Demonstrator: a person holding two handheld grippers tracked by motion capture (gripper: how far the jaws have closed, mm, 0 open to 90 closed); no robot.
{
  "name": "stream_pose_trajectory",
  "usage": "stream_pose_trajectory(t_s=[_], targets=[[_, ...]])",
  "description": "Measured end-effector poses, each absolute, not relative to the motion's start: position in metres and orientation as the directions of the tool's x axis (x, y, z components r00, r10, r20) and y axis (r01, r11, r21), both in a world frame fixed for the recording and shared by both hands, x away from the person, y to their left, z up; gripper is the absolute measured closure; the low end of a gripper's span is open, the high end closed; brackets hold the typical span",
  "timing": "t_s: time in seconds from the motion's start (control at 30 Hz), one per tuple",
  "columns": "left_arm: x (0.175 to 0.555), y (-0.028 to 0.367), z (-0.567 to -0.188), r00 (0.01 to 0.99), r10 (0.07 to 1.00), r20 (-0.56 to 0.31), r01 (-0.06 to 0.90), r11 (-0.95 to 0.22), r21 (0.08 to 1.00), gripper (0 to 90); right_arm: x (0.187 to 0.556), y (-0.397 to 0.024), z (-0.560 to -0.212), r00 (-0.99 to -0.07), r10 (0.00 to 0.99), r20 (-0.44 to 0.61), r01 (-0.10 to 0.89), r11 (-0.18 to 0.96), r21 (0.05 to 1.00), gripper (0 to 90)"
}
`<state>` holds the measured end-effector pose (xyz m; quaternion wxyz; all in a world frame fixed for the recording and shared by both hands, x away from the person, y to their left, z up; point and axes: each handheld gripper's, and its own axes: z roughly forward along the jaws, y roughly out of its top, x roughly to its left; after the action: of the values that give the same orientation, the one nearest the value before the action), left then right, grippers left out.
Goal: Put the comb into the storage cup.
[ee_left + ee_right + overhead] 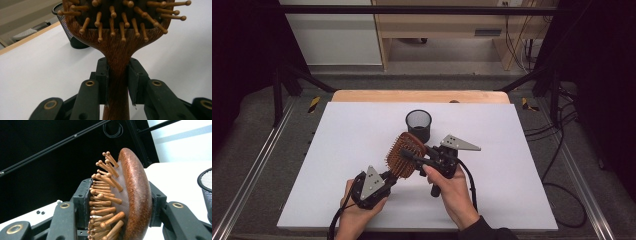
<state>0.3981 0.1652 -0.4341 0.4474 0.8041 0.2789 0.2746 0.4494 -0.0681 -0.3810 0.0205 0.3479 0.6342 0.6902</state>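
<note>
A wooden paddle hairbrush (404,152) with wooden pins is held above the white table top between both hands. My left gripper (391,178) is shut on its handle (117,62), and both pads press the narrow neck just below the head. My right gripper (412,159) is shut on the brush head (136,195). One pad lies against the pin tips and the other against the rounded back. In the left gripper view the pins face the camera.
A black mesh cup (418,125) stands upright on the white table top (512,165) just beyond the brush, also seen as the cup (72,37) and the cup (206,192). A wooden strip (419,96) runs along the table's far edge. Black frame bars stand at both sides.
</note>
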Motion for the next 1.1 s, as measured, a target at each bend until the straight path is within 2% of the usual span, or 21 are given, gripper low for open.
stream_pose_trajectory(t_s=[0.57, 0.77, 1.1], targets=[[0.398, 0.164, -0.435, 0.703, 0.696, 0.148, 0.206, -0.398, 0.894, 72.2, 0.445, -0.068, -0.376, -0.757, 0.491, 0.431, 0.391, -0.187, 0.901, 51.8], [0.398, 0.166, -0.434, 0.700, 0.701, 0.136, 0.200, -0.376, 0.905, 67.6, 0.447, -0.072, -0.376, -0.744, 0.512, 0.430, 0.385, -0.198, 0.902, 51.7], [0.398, 0.172, -0.433, 0.685, 0.721, 0.105, 0.203, -0.328, 0.923, 52.6, 0.452, -0.088, -0.377, -0.709, 0.548, 0.445, 0.379, -0.236, 0.895, 51.6]])
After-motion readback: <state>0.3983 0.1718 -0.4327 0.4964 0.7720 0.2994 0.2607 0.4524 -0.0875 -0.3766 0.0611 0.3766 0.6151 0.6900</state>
